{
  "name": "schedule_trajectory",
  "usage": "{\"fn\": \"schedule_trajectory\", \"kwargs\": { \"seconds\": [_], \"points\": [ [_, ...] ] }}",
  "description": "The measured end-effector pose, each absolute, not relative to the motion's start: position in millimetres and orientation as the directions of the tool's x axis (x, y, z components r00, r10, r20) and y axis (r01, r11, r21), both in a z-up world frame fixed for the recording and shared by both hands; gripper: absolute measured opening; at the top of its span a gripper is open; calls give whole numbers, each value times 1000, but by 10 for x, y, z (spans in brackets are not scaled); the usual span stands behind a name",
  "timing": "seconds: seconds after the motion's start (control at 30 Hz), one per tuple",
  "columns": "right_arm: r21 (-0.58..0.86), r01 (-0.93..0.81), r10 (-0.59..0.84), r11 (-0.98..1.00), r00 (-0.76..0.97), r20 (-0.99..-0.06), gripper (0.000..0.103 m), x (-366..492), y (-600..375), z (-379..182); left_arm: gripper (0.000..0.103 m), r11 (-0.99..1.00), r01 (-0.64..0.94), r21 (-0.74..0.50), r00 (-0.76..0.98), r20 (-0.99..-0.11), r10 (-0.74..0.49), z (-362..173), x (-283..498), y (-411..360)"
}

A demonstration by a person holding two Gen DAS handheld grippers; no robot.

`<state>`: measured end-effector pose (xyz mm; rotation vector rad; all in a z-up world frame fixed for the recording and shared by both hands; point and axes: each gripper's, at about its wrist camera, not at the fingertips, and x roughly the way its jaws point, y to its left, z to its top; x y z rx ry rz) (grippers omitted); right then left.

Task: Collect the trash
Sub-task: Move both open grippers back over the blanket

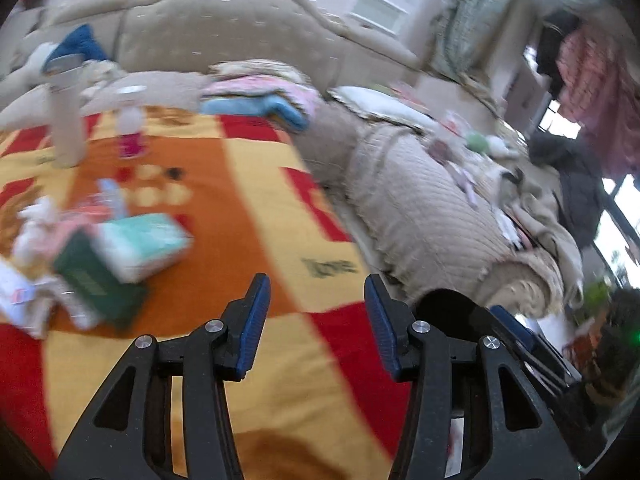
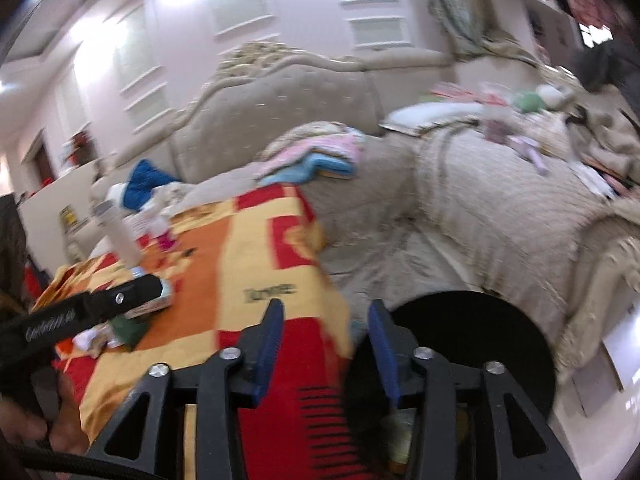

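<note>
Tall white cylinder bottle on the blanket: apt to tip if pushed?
Probably. The tall white bottle stands upright, narrow for its height, on a soft red and yellow blanket, so a push high up would likely topple it. Lying down, it would probably roll. It looks rigid; weight can't be told.

Black frames, ribbed blue fingers [image 1: 256, 324]

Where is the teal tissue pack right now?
In the left wrist view the teal tissue pack lies at the left on the red-and-yellow cloth, against a dark green box, with crumpled white paper further left.
</note>
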<state>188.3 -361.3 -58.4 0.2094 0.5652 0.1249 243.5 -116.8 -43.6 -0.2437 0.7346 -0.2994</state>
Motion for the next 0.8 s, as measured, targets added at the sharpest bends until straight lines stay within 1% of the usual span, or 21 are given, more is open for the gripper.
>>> {"fn": "schedule_trajectory", "kwargs": {
  "seconds": [0.1, 0.17, 0.2, 0.23, 0.27, 0.33, 0.43, 0.5, 0.6, 0.8],
  "points": [
    [206, -158, 242, 966, 832, -499, 47, 1887, -3273, -546, 47, 958, 109, -264, 723, -641, -259, -414, 2388, -738],
    [201, -204, 279, 958, 823, -496, 47, 1896, -3116, -546, 48, 971, 66, -230, 743, -639, -201, -412, 2329, -431],
    [192, -222, 290, 956, 816, -500, 47, 1914, -3004, -555, 50, 979, 40, -201, 753, -638, -162, -426, 2292, -259],
    [190, -230, 296, 954, 812, -504, 47, 1928, -2956, -563, 56, 985, 9, -170, 759, -641, -117, -459, 2254, -82],
    [190, -248, 311, 950, 805, -506, 47, 1951, -2870, -574, 58, 989, -15, -150, 762, -642, -86, -500, 2217, 55],
    [184, -263, 321, 947, 796, -513, 47, 1983, -2768, -606, 58, 990, -80, -114, 758, -652, -14, -649, 2138, 401],
    [181, -277, 331, 944, 786, -523, 47, 2015, -2660, -638, 58, 979, -177, -105, 719, -693, 55, -931, 2082, 862],
    [181, -285, 337, 941, 783, -522, 47, 2038, -2608, -653, 58, 964, -231, -131, 698, -712, 71, -1061, 2076, 1072],
    [185, -292, 346, 938, 777, -526, 47, 2070, -2561, -667, 58, 934, -285, -214, 682, -730, 41, -1153, 2130, 1265],
    [173, -306, 350, 936, 767, -537, 47, 2106, -2458, -689, 58, 881, -323, -346, 667, -743, -47, -1149, 2413, 1198]
  ]
}}
